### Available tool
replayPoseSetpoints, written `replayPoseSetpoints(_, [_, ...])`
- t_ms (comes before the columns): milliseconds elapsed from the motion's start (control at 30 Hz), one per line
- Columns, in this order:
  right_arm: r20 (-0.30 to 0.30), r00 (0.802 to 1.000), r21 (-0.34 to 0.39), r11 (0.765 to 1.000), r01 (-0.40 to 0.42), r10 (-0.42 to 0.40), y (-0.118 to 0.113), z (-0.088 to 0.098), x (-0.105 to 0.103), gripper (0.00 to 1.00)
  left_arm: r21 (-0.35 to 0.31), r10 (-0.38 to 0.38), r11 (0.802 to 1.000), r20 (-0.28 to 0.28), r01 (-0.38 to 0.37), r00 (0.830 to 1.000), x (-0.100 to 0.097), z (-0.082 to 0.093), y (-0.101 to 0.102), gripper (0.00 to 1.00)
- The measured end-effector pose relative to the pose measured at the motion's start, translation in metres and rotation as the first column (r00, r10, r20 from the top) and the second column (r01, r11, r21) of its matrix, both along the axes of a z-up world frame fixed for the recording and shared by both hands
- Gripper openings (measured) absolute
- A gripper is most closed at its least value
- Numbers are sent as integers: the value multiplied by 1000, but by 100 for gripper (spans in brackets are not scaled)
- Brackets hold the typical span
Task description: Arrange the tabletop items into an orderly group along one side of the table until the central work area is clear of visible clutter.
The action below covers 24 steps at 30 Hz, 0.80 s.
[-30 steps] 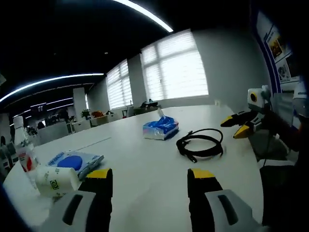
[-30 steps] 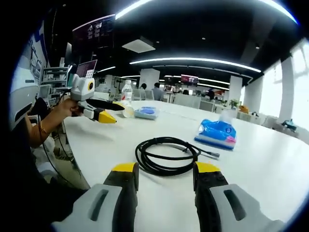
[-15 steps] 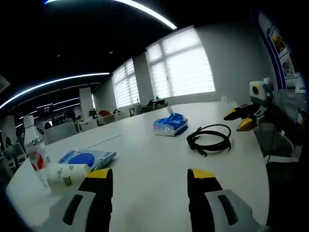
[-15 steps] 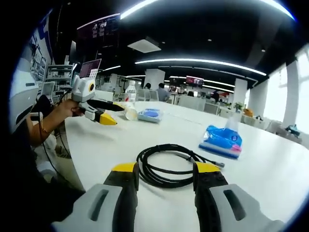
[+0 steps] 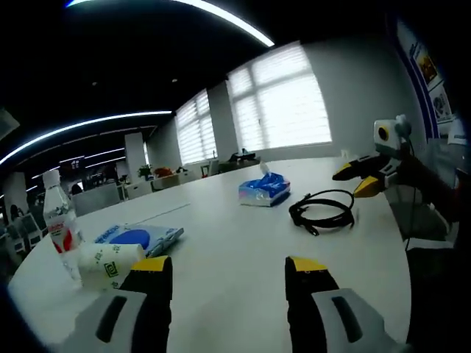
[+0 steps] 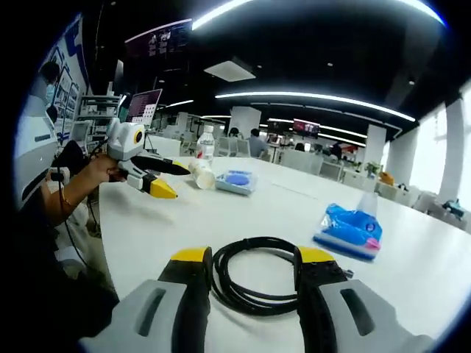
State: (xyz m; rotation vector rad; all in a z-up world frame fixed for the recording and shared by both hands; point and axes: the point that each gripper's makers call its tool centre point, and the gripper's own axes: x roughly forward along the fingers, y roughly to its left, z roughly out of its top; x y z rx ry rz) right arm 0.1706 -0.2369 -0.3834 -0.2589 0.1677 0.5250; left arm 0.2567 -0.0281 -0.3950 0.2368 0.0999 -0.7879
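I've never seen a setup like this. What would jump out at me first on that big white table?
Probably the coiled black cable, lying on the white table just ahead of the right gripper, whose yellow-tipped jaws stand open. Beyond it sits a bright blue tissue pack. Near the left gripper, also open, a bottle, a paper cup on its side and a blue packet cluster together.

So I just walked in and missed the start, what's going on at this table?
A person holds two grippers over a white table, both open and empty. The right gripper is closing in on a coiled black cable. The left gripper faces a paper cup, water bottle and blue pack. A tissue pack lies farther off.
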Motion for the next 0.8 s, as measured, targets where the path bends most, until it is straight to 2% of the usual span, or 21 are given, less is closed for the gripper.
replayPoseSetpoints(133, [3,999,-25,999,-34,34,10,5,12,42,-3,23,1000,15,-23,1000,4,4,7,61])
replayPoseSetpoints(400, [25,997,-50,996,-77,78,20,18,28,42,43,63,997,31,-64,998,19,2,18,57])
replayPoseSetpoints(467, [25,996,-61,994,-86,87,22,19,29,42,80,82,993,63,-87,995,22,3,22,56])
replayPoseSetpoints(600, [19,994,-63,992,-110,111,26,19,30,42,116,92,988,84,-101,992,25,3,24,56])
replayPoseSetpoints(800, [17,991,-76,988,-131,133,30,19,33,40,129,89,986,97,-101,991,27,7,23,56])
